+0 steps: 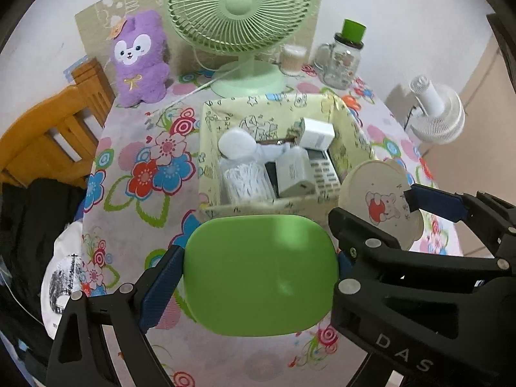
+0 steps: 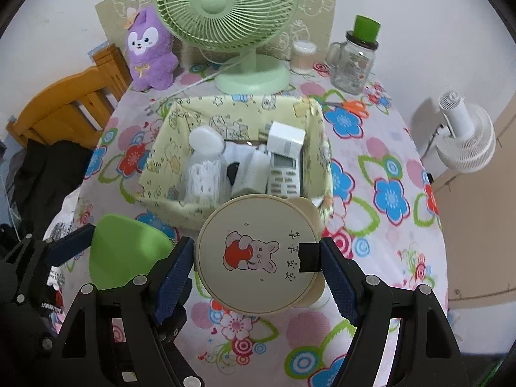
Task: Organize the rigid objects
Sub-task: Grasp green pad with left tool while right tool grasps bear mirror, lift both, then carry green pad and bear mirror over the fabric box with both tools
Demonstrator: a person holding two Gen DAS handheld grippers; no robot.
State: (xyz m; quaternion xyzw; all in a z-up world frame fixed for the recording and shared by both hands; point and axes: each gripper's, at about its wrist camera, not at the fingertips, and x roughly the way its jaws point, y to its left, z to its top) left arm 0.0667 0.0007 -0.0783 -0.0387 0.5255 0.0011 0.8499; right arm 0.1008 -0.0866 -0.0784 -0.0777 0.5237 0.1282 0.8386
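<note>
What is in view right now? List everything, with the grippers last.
green case: 1, green, in left gripper
round case: 1, cream, bear print, in right gripper
fabric bin: 1, pale yellow, table centre
remote: 1, white, in bin
small box: 1, white, in bin
desk fan: 1, green, behind bin
plush toy: 1, purple, far left
glass jar: 1, clear, green cap, far right
left gripper: blue pads
right gripper: blue pads

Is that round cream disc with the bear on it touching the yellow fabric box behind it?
Cannot tell. In the right wrist view the round disc, clamped in the right gripper, overlaps the fabric box's front rim, with no visible gap or contact.
</note>
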